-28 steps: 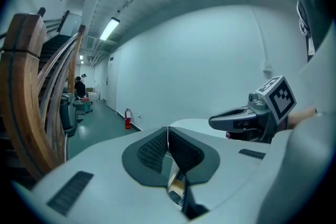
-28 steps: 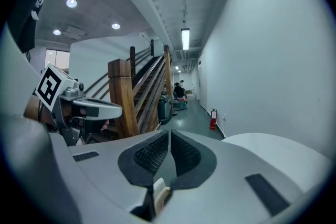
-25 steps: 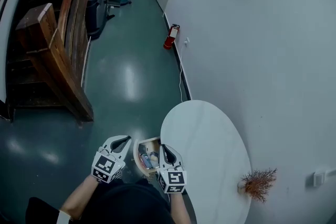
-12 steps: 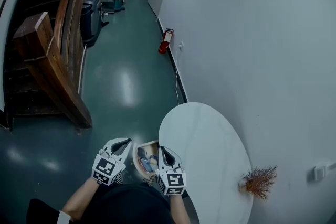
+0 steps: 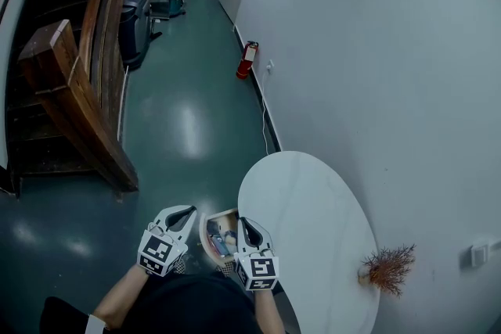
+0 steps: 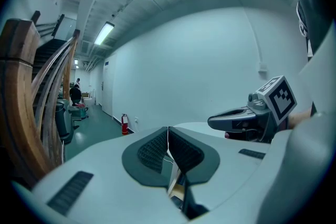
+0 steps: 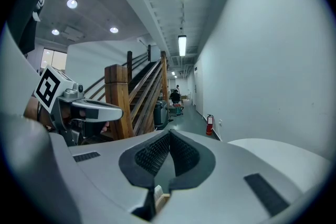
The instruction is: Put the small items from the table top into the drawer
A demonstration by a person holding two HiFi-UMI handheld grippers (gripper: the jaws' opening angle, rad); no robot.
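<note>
Both claws are clenched and empty at the frame's bottom, my left claw (image 5: 186, 212) and right claw (image 5: 247, 223) flanking the open drawer (image 5: 207, 224), which holds small items (image 5: 222, 240). Beyond, the worktop (image 5: 313, 207) looks bare except a reddish sprig (image 5: 386, 270) at lower right, nearer my right claw.

Head view: from high up, steeply down onto round table (image 5: 313, 231) and corridor (image 5: 188, 121) | left gripper view: low, close along its jaws, facing down corridor | right gripper view: same | shared: fire extinguisher (image 5: 248, 59), wooden staircase (image 5: 70, 90)
</note>
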